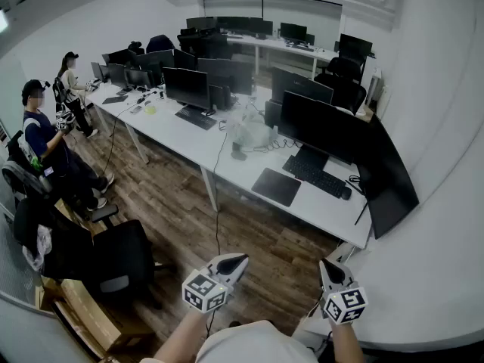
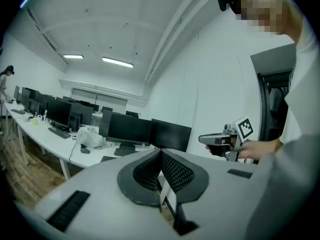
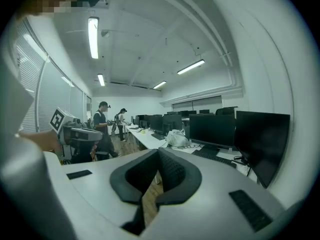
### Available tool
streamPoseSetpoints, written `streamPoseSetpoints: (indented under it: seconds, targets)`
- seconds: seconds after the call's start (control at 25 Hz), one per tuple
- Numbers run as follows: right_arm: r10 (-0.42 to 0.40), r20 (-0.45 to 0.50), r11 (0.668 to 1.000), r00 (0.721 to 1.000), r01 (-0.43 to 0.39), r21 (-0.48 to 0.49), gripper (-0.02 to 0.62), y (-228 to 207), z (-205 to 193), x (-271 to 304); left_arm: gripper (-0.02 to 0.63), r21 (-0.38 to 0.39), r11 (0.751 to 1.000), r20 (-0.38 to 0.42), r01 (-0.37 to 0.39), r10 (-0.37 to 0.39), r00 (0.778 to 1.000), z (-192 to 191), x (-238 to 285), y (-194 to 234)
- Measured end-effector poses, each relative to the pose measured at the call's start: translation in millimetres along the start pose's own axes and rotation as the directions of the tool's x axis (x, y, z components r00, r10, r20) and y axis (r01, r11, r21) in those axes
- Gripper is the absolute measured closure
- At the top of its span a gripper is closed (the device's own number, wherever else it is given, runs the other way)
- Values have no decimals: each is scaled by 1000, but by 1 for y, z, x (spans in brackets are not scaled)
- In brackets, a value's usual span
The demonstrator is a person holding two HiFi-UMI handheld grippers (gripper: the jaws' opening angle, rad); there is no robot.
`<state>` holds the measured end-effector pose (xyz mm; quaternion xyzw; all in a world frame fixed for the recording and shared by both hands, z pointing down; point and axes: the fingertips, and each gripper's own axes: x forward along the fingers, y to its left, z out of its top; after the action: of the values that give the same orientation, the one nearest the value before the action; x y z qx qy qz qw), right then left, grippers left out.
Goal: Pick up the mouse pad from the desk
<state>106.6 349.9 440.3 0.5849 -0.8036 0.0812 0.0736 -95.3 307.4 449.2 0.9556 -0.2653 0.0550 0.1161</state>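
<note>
Hovering over the wooden floor [image 1: 249, 240] in front of the bench [image 1: 227, 166], the left gripper [image 1: 236, 262] has its jaws pressed fully together with nothing between them. The left gripper view shows the two ribbed pads meeting at the tip. The right gripper [image 1: 330, 268] is closed the same way, pads touching and empty. Neither gripper touches anything on the bench, and both are well apart from it.

The person's forearms [image 1: 185, 339] are cut off at the bottom edge of the head view. In the right gripper view the mouse pad cannot be made out among the things on the bench.

The mouse pad [image 1: 277, 186] is a dark, flat, roughly square sheet lying on the white bench top. It sits near the front edge, toward the right end of the bench. It lies just beside the left end of a black keyboard [image 1: 314, 175], with a mouse [image 1: 345, 194] past the keyboard's other end. A dark monitor [image 1: 325, 127] stands behind them, and a pale plastic bag [image 1: 249, 131] rests further along the bench.
</note>
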Motion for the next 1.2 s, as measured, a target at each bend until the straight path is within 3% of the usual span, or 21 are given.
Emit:
streamPoseSetpoints:
  seconds: [1.0,1.2]
  targets:
    - [-4,16,1000,1000,4,-7,583,-20,2,-10,591,-17,1000,7,-18,18,1000,0,16,-20]
    - [0,19,1000,1000,0,-2,527,-27,0,-9,591,-32,999,8,-30,30,1000,-4,19,-24]
